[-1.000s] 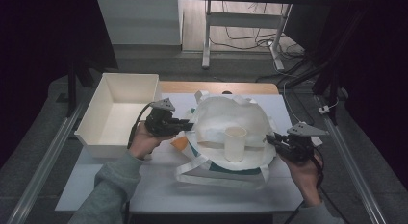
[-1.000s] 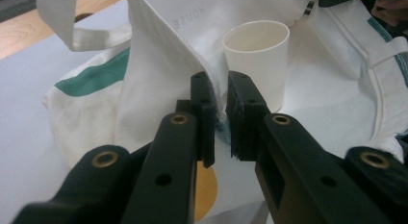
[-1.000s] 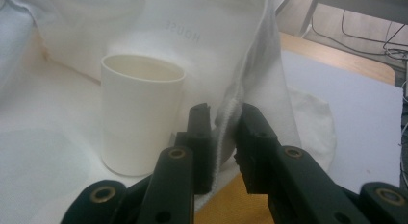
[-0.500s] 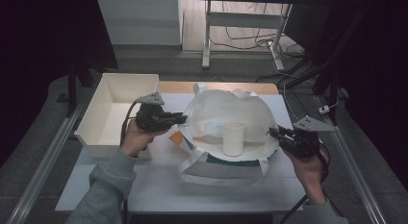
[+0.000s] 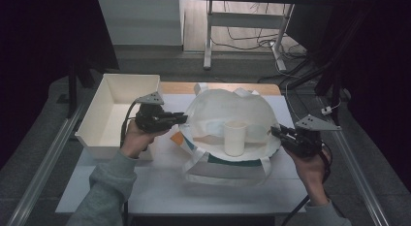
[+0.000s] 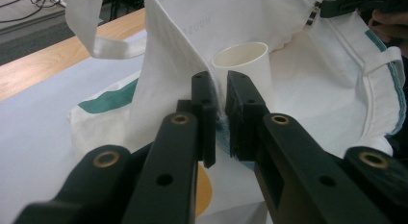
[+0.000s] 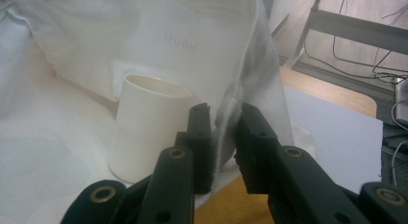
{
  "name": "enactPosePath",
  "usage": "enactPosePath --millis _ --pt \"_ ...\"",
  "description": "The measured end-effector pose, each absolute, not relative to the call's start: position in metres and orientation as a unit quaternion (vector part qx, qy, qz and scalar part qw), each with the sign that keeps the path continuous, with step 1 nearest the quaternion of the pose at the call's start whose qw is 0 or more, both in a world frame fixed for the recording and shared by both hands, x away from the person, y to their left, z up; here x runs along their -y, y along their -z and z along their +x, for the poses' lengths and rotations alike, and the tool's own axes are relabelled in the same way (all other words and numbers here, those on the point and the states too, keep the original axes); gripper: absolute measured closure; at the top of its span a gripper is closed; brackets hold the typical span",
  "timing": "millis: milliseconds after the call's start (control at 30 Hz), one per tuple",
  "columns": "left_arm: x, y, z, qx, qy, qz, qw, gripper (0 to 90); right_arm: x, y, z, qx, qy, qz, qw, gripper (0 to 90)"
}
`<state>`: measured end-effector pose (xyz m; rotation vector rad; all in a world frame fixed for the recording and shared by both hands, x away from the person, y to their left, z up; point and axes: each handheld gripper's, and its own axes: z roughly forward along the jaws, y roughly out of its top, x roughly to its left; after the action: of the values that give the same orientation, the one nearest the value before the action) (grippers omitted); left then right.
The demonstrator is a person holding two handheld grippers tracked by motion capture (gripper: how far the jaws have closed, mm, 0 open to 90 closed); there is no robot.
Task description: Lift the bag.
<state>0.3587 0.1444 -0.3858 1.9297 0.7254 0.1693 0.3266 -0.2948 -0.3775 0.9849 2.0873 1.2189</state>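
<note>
Dark room, white table (image 5: 160,187): one white bag (image 5: 228,107), one cup (image 5: 234,137), one white bin (image 5: 114,112). Left gripper (image 6: 219,96) and right gripper (image 7: 223,120) each pinch the bag's rim, mouth held wide across the table. Cup stands upright inside the bag, opening up.

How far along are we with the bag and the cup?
Done: the white cup stands upright inside the white tote bag. In hand: the left gripper and right gripper each pinch the bag's rim on opposite sides, holding its mouth wide. Left: probably closing or lifting the bag; its base rests on the table.
</note>
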Motion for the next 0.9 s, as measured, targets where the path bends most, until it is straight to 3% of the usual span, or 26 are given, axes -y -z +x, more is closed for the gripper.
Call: enactPosePath --millis 300,633,900 --pt "-0.15 0.381 0.357 -0.302 -0.072 0.796 0.52 82.1 0.295 0.374 0.326 -0.767 -0.458 0.365 0.262 76.0" --pt "-0.177 0.349 0.333 -0.295 -0.091 0.764 0.566 82.3 0.296 0.331 0.302 -0.749 -0.496 0.338 0.282 75.7" --pt "-0.183 0.344 0.338 -0.301 -0.086 0.751 0.581 82.7 0.298 0.308 0.297 -0.721 -0.525 0.325 0.315 77.9"
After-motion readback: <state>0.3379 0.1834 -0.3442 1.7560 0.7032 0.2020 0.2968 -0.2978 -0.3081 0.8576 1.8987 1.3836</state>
